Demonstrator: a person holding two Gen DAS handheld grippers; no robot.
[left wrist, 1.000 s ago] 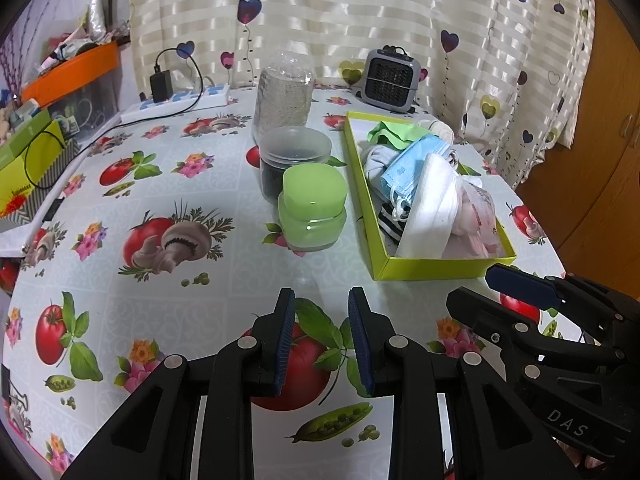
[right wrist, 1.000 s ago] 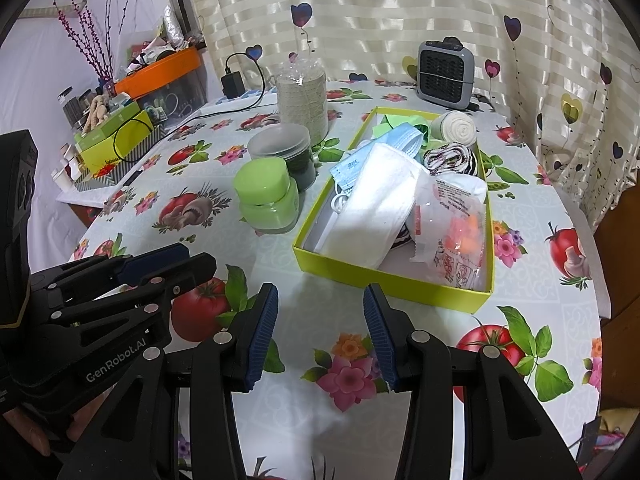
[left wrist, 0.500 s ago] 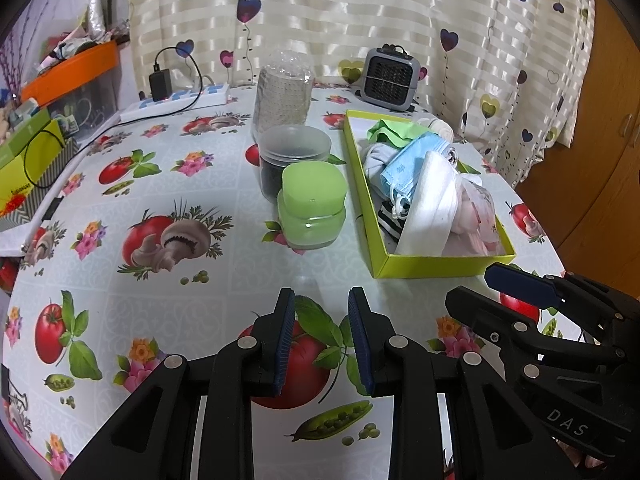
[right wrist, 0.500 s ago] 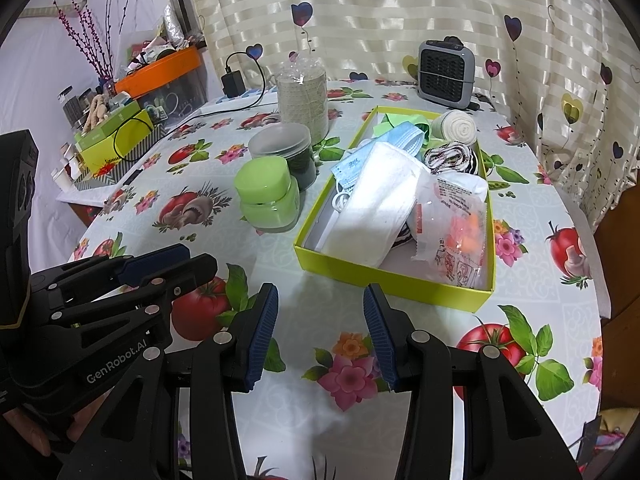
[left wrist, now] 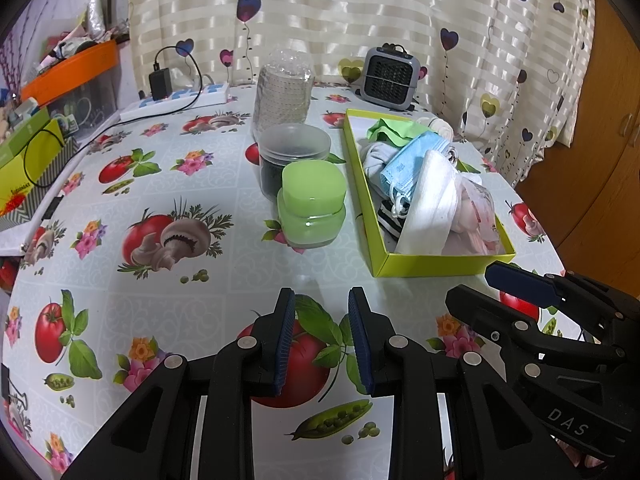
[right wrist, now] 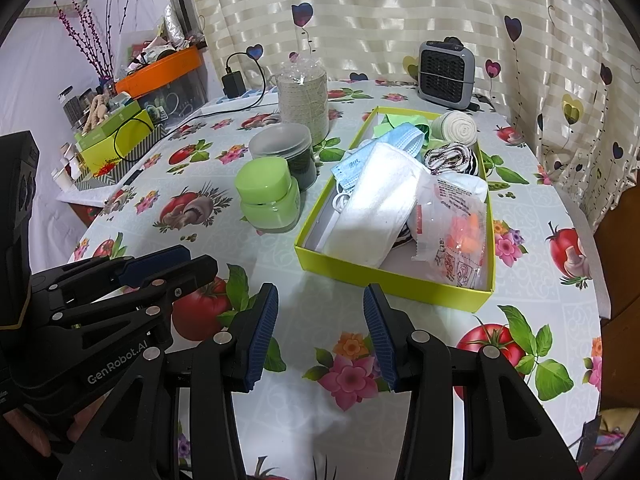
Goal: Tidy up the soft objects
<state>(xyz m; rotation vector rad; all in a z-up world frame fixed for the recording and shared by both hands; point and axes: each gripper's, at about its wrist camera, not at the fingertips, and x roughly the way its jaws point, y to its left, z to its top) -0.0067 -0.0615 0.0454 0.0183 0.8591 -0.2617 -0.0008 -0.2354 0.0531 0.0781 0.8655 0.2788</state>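
the left gripper is hovering over the table with its jaws parted a little and nothing between them; the right gripper is hanging just beside it, released wider and also empty. just ahead of the right one, the yellow-green box is sitting piled with soft things: a white folded cloth lying on top, a blue face mask tucked behind it, a crinkled plastic packet leaning at the near right corner, a striped roll and a cream roll further back. judging from this, the next reach is probably best taken at the top item, pinching one edge so the heap underneath is not dragging along.
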